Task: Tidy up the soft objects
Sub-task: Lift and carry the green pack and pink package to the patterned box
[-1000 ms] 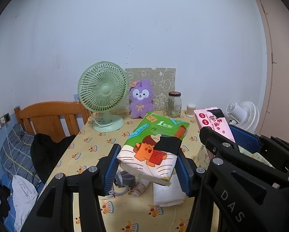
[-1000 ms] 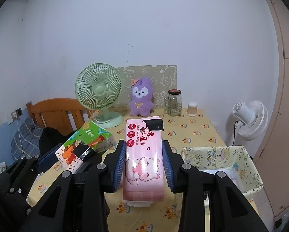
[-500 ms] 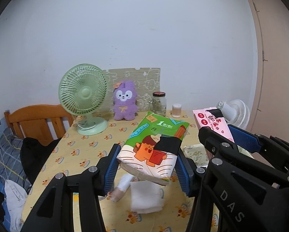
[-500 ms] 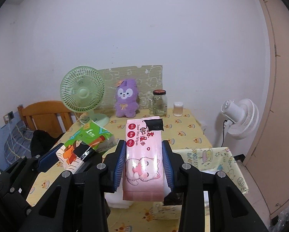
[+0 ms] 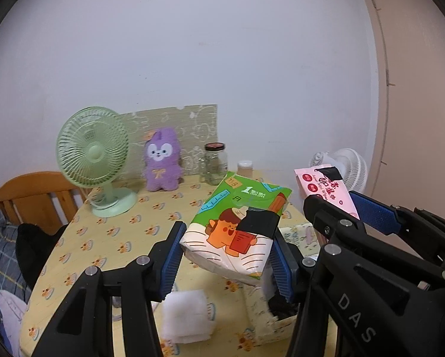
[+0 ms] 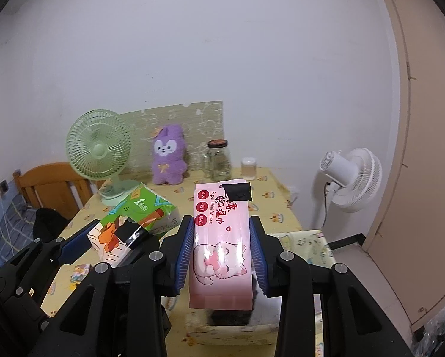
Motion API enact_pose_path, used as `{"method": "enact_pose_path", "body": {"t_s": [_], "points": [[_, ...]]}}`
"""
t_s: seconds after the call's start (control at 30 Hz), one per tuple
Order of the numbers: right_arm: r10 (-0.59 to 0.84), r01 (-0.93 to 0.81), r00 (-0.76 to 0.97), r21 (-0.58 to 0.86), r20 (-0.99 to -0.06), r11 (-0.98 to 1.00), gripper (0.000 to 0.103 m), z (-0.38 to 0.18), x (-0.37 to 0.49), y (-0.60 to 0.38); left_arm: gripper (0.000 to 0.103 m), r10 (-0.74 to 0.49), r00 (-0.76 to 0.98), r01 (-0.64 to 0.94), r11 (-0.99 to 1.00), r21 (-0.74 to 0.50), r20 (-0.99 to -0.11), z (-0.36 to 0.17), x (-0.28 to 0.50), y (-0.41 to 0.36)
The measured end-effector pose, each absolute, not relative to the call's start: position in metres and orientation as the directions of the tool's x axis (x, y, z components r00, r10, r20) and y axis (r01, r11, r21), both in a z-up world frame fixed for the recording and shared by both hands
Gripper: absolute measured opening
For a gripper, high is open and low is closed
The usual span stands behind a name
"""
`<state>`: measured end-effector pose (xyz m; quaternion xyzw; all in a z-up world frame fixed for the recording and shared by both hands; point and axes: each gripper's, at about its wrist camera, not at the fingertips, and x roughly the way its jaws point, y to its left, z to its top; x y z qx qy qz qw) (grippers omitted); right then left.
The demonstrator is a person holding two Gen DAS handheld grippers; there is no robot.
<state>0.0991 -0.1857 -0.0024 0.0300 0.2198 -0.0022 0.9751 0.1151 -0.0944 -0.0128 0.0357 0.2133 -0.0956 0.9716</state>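
Note:
My left gripper [image 5: 226,254] is shut on a green tissue pack [image 5: 237,229] and holds it above the table, over the left edge of a yellow fabric basket [image 5: 261,324]. My right gripper [image 6: 221,257] is shut on a pink wet-wipes pack [image 6: 221,247] and holds it above the same basket [image 6: 308,244]. The green pack also shows in the right wrist view [image 6: 133,223], and the pink pack in the left wrist view [image 5: 326,190]. A folded white cloth [image 5: 188,315] lies on the table beside the basket. A purple plush toy [image 5: 162,160] stands at the back.
A green desk fan [image 5: 96,160], a glass jar [image 5: 215,163] and a small cup [image 5: 245,168] stand at the table's far side. A white fan [image 6: 353,175] stands right of the table. A wooden chair [image 5: 35,199] is on the left.
Both grippers have moved to the right with their packs and now hang over the basket. The white cloth has slid to the left in the left wrist view.

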Motion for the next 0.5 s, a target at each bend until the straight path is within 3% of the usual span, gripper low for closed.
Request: {"method": "enact_pose_path", "body": {"t_s": [0.5], "points": [[-0.064, 0.102, 0.881, 0.057, -0.469, 0.993, 0.039, -0.023, 0.114, -0.235, 0.056, -0.250, 0.842, 0.293, 0.956, 0.017, -0.479, -0.034, 0.142, -0.147]]}}
